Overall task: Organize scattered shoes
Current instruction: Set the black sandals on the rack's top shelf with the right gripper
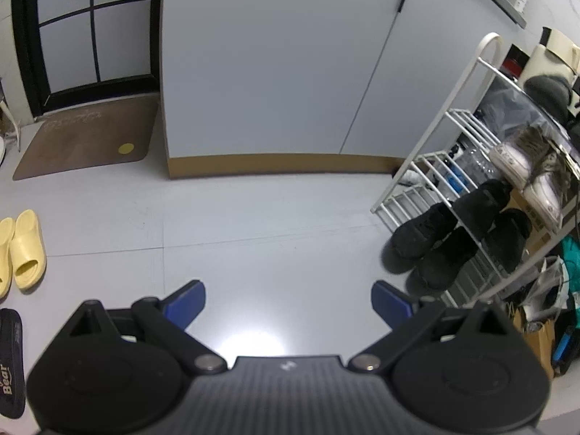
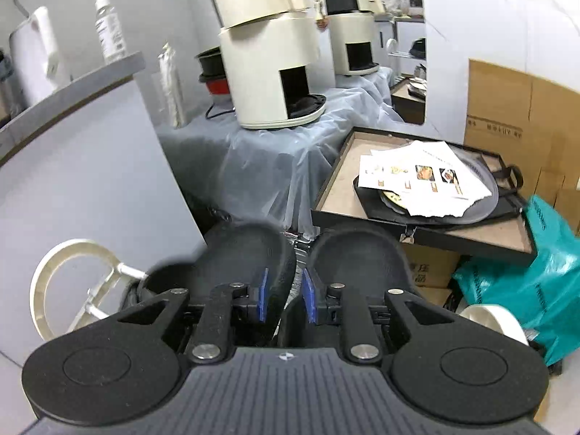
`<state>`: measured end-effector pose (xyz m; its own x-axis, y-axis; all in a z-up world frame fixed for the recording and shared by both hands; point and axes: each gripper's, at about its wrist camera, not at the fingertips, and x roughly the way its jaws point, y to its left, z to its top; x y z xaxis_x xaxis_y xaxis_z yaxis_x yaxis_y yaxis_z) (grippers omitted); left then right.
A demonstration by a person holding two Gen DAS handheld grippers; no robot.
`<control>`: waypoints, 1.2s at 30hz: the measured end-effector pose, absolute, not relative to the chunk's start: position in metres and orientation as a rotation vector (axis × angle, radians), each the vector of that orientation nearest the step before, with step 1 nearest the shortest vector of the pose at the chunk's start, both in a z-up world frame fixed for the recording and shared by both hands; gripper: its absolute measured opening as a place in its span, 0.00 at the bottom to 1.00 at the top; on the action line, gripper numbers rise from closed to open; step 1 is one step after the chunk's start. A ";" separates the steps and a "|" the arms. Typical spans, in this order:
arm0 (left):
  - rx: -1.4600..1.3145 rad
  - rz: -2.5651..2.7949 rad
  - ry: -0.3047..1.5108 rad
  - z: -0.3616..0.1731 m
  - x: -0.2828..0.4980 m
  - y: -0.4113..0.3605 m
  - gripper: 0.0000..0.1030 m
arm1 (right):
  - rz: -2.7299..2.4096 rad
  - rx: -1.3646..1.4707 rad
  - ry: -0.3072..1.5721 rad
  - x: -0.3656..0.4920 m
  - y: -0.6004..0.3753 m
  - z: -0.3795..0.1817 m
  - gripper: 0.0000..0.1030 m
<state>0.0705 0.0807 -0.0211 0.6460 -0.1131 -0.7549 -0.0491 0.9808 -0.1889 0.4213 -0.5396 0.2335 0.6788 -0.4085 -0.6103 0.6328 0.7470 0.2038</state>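
Currently right claw [image 2: 286,295] nearly closed, pinching the adjoining inner walls of two black shoes [image 2: 250,253]; best lowered level onto rack [image 2: 69,282] at left. Left claw [image 1: 288,302] wide open, empty.

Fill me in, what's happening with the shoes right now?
A person with a handheld gripper in each hand is tidying shoes. The right gripper is shut on a pair of black slip-on shoes, pinching their inner edges together near the white wire shoe rack. The left gripper hangs open and empty over the pale floor. A pair of yellow foam slides lies on the floor.
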 end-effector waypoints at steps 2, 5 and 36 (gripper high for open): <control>-0.199 -0.041 0.865 -0.020 0.070 0.079 0.96 | -0.601 0.431 0.562 0.418 -0.540 0.236 0.38; -0.200 -0.062 0.861 -0.017 0.070 0.074 0.96 | -0.589 0.438 0.524 0.405 -0.533 0.252 0.39; -0.136 -0.224 0.811 0.001 0.045 0.021 0.96 | -0.501 0.210 0.454 0.162 -0.444 0.429 0.87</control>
<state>0.0451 0.0210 0.0008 0.6671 -0.2501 -0.7017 0.1462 0.9676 -0.2058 0.1619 -0.4440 0.4288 0.7810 -0.4142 -0.4674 0.5058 0.8586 0.0841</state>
